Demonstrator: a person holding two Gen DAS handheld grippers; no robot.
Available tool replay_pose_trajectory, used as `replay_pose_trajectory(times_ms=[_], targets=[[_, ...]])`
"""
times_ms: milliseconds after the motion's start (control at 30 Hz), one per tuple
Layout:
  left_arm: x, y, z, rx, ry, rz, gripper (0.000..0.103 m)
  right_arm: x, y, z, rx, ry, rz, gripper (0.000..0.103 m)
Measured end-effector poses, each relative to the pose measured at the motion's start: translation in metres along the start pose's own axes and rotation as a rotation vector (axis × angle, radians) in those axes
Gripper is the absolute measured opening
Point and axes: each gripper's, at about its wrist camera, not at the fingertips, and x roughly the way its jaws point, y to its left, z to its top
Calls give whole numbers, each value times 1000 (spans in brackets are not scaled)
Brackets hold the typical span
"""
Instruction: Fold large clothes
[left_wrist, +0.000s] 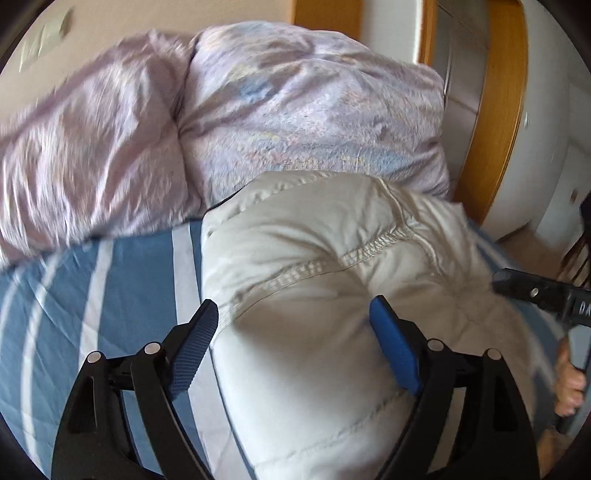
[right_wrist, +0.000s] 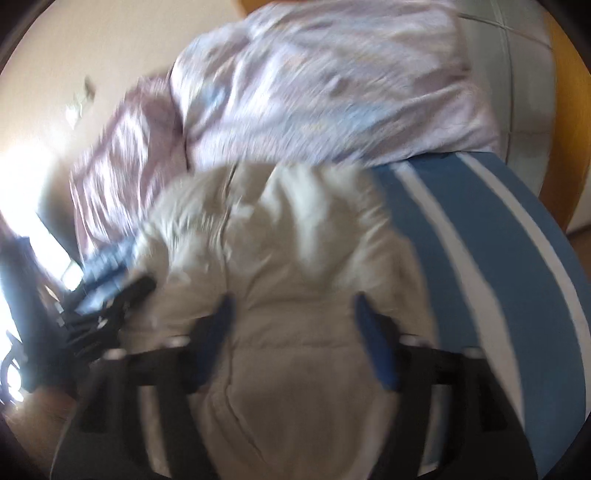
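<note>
A puffy cream quilted jacket (left_wrist: 314, 258) lies bunched on the blue-and-white striped sheet (left_wrist: 129, 280). My left gripper (left_wrist: 295, 317) is open, its blue pads wide apart on either side of a bulge of the jacket, without squeezing it. In the blurred right wrist view the same jacket (right_wrist: 295, 229) fills the middle. My right gripper (right_wrist: 291, 314) is open above it, with padded fabric below the gap. That gripper's black body (left_wrist: 535, 291) shows at the right edge of the left wrist view, beside the jacket's far side.
Lilac patterned bedding (left_wrist: 295, 110) is piled behind the jacket, right against it. A wooden bed frame (left_wrist: 495, 129) curves along the right, with white cupboards beyond. A hand (left_wrist: 569, 380) holds the right gripper's handle. Striped sheet (right_wrist: 461, 240) lies bare to the right of the jacket.
</note>
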Motion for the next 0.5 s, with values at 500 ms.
replay_pose_trajectory(times_ms=[500], targets=[[19, 70, -12, -366, 200, -350, 89, 51, -86, 7, 322, 355, 194, 101]])
